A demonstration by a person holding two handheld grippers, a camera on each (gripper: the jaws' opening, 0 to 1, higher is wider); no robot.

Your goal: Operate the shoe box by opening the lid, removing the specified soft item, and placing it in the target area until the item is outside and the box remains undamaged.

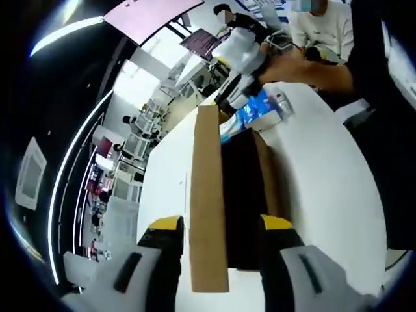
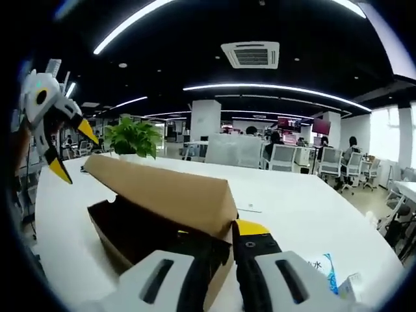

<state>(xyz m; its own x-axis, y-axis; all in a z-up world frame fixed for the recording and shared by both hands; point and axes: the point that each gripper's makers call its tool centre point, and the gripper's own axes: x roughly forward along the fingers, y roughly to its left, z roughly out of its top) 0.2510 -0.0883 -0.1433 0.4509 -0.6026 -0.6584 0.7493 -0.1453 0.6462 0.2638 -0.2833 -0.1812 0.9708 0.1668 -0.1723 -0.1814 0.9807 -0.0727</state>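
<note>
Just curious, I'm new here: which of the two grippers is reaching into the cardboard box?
The right gripper: one jaw is inside the open shoe box, the other outside its wall. The left gripper hangs open off the far end.

You can't see into the shoe box (image 2: 156,227): its inside is dark, nothing legible. The blue packet (image 2: 327,273) is cut off at the right gripper view's edge, its print too small to read.
</note>
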